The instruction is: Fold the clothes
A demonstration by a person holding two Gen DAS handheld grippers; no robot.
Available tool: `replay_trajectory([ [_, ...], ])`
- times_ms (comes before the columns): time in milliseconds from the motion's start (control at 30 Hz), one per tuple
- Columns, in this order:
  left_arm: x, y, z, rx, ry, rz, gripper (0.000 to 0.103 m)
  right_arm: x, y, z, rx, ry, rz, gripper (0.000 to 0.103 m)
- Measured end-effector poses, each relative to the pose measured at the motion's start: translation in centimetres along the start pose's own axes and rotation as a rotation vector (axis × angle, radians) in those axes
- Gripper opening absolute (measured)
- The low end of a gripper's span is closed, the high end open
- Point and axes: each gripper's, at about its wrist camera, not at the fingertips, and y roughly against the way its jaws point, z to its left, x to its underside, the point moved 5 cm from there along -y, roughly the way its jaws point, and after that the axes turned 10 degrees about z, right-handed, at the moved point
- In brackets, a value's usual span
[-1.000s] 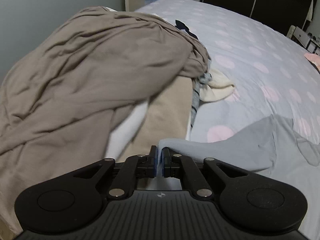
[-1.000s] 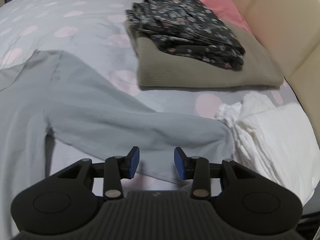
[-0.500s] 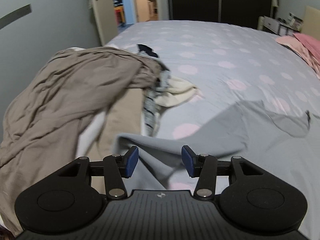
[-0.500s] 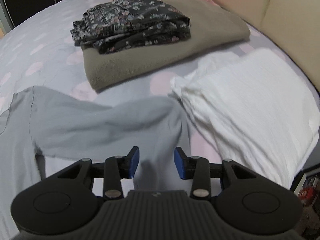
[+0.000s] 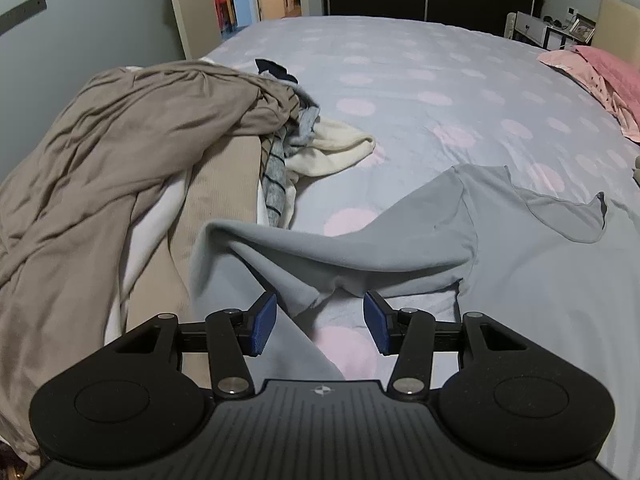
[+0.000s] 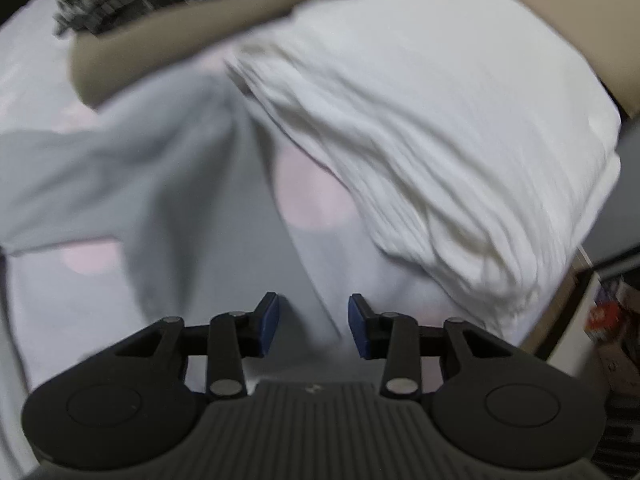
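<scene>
Grey shirt (image 5: 500, 216) lies spread on the dotted bed (image 5: 420, 80), one sleeve (image 5: 288, 248) rumpled toward my left gripper (image 5: 320, 322), which is spread wide and empty. My right gripper (image 6: 313, 326) is also apart, holding nothing, over the other sleeve (image 6: 188, 184); that view is blurred. Thin soft jersey, probably light, limp, will sag and crease; best pinched at cuffs or hem. White ribbed cloth (image 6: 440, 140) just beside; brown pile (image 5: 120, 152) left.

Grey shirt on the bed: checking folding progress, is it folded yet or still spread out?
Spread out, not folded: the grey shirt lies across the bed, one sleeve rumpled by the open left gripper.
</scene>
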Motion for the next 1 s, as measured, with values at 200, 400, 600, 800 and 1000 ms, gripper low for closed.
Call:
replay_trajectory([
  [200, 0.0, -0.3, -0.8, -0.005, -0.018, 0.012, 0.046, 0.3, 1.6, -0.1, -0.088, -0.047, -0.009, 0.007],
  [400, 0.2, -0.8, -1.4, -0.009, -0.026, 0.031, 0.046, -0.9, 8.0, -0.1, -0.073, -0.036, -0.152, 0.007],
  [600, 0.6, -1.5, -1.5, -0.015, -0.037, 0.053, 0.046, -5.1, 13.0, -1.5, 0.012, 0.008, -0.25, 0.006],
  [800, 1.1, -1.4, -1.3, 0.0, -0.044, 0.064, 0.046, -9.8, 14.6, -3.1, 0.175, 0.015, -0.289, 0.006],
  [1000, 2.0, -1.3, -1.8, 0.032, -0.07, 0.087, 0.049, -8.5, 12.3, -1.8, 0.168, 0.044, -0.286, 0.009],
])
